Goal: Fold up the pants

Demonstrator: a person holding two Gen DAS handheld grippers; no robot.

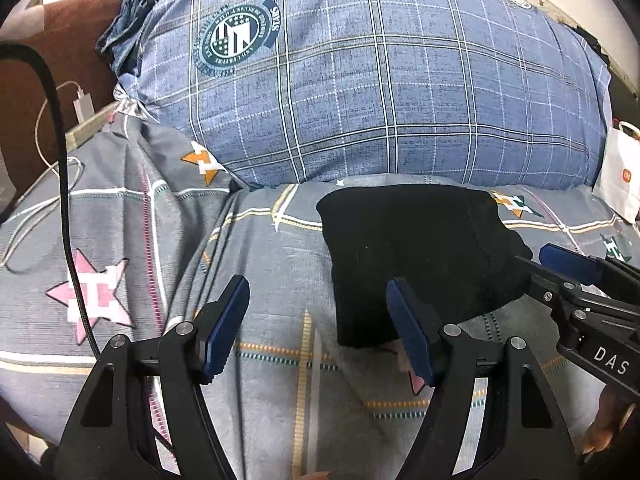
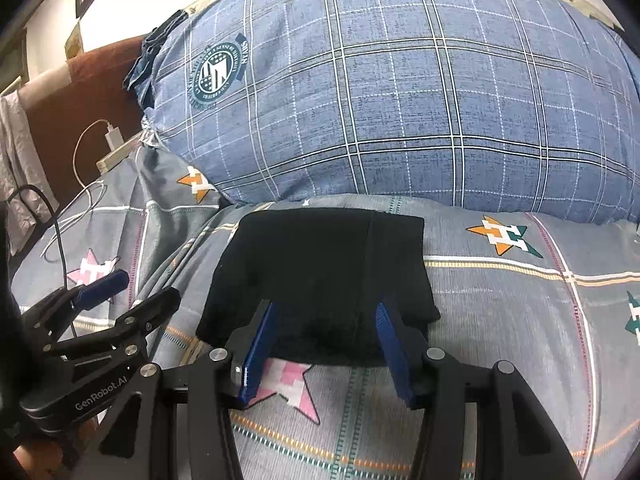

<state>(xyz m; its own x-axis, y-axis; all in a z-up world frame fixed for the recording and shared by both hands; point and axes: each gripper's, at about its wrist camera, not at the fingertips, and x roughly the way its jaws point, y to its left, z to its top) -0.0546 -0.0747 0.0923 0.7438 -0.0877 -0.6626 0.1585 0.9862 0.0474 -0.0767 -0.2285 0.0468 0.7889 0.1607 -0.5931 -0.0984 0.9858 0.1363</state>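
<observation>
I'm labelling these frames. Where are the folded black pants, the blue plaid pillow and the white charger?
folded black pants [image 2: 320,276], right wrist view, middle.
blue plaid pillow [image 1: 400,92], left wrist view, front face.
white charger [image 2: 113,137], right wrist view, body.

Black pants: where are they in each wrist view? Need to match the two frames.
Left wrist: folded black pants lie right of centre on the grey bedspread, past the right finger.
Right wrist: black pants sit centre, just beyond both fingertips.
Shared landmark: the blue plaid pillow lies directly behind them in both.

right pillow [image 1: 400,80] end cut off by frame.
</observation>
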